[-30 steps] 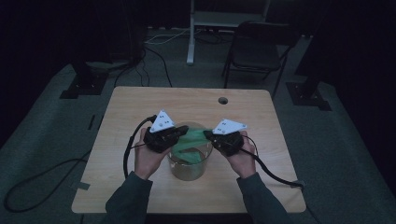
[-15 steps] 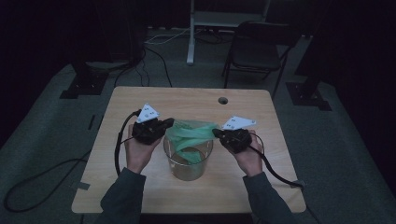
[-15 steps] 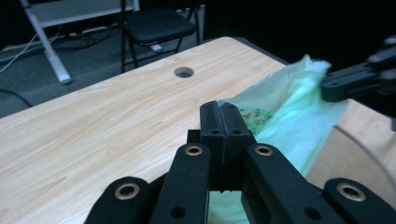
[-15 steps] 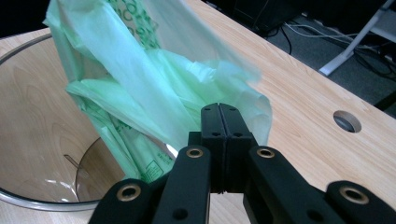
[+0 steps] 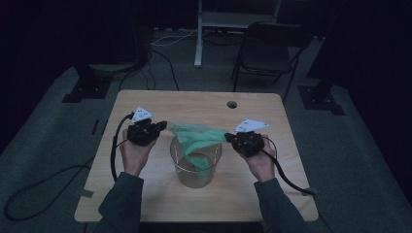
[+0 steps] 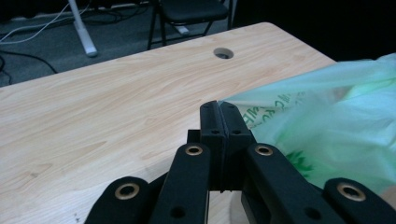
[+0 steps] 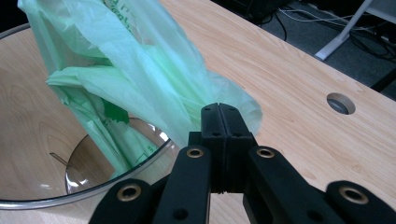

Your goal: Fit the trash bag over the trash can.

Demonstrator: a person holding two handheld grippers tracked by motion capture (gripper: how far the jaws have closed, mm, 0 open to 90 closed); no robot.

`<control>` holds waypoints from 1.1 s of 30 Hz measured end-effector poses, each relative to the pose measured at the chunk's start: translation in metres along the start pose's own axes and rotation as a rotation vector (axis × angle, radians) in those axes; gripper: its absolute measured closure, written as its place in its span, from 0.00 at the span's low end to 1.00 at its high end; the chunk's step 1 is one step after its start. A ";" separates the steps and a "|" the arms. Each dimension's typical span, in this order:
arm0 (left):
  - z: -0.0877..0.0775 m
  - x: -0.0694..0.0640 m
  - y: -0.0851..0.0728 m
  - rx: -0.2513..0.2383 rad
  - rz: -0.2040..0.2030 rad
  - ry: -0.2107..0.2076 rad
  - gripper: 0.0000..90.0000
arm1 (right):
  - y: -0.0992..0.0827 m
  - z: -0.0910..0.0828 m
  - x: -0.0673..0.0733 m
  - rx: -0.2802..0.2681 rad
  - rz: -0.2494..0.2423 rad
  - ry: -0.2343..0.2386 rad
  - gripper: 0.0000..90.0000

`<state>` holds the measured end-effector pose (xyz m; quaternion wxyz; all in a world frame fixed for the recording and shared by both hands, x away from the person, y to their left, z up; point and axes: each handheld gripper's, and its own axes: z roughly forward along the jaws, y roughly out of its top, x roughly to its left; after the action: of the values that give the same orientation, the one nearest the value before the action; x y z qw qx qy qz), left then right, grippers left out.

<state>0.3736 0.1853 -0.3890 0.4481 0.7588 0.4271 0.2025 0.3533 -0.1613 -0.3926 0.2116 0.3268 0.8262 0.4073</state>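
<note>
High view first: I see my left gripper [image 5: 163, 127] at the left of the clear plastic bin [image 5: 195, 167] and my right gripper [image 5: 229, 139] at its right, both above the wooden table [image 5: 160, 204]. Between them the green plastic bag [image 5: 197, 136] is stretched over the mouth of the bin, with its lower part hanging down inside the clear wall. Each hand sits behind its gripper, the left hand [image 5: 133, 154] and right hand [image 5: 260, 162] coming up from the near edge, cables trailing off both.

Left gripper view gives me the grip itself. The left gripper [image 6: 219, 111] has its jaws pressed flat together, and a thin edge of the bag [image 6: 336, 126] runs into the seam at the tips, so it is clamped on the film. The bag fans out to the right of the jaws, with green printing on it that I cannot read. The table [image 6: 93, 121] runs beyond, with a round cable hole [image 6: 223, 52] near its far edge.

Right gripper view shows the same on the other side: the right gripper [image 7: 219, 112] is closed tight, pinching a fold of the bag [image 7: 140, 70] at its tips. From there the film rises up and to the left, then drops into the bin [image 7: 28, 203], whose clear rim curves just below and left of the jaws. The cable hole [image 7: 340, 103] lies off to the right on the bare wood.
</note>
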 end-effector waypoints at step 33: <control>0.030 0.028 -0.023 0.166 -0.042 0.066 1.00 | -0.010 0.016 -0.010 0.095 0.038 0.008 1.00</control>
<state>0.3989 0.1988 -0.4259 0.3737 0.7771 0.4728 0.1816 0.3664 -0.1639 -0.4089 0.1846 0.3502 0.8392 0.3728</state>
